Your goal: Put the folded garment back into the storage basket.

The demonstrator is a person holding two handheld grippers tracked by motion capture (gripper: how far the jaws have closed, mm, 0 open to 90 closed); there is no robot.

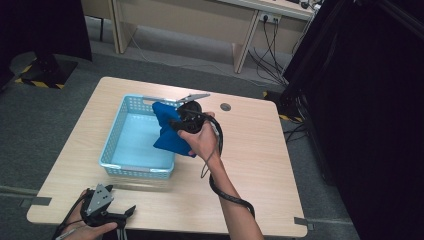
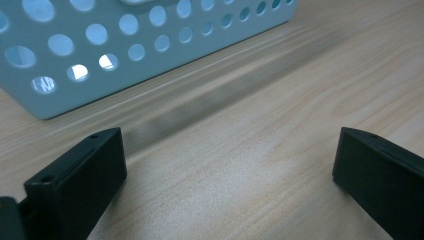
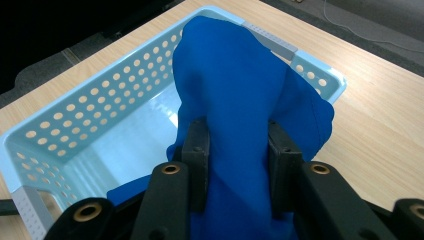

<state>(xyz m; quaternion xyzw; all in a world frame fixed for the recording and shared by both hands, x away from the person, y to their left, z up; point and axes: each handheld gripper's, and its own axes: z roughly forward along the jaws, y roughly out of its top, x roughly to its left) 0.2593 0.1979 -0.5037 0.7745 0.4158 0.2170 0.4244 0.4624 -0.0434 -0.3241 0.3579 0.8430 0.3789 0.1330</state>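
High view: wooden table (image 1: 260,165) on grey carpet (image 1: 45,120).

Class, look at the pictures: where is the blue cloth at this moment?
In the high view the blue cloth hangs from the right claw, clamped between its jaws, over the right rim of the light blue basket on the table.

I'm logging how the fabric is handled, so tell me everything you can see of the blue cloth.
The blue cloth is plain, soft-looking fabric, bunched and creased. The right gripper has its jaws shut on it, and it stands up between them. It hangs over the right side of the light blue basket; whether it touches the rim is unclear.
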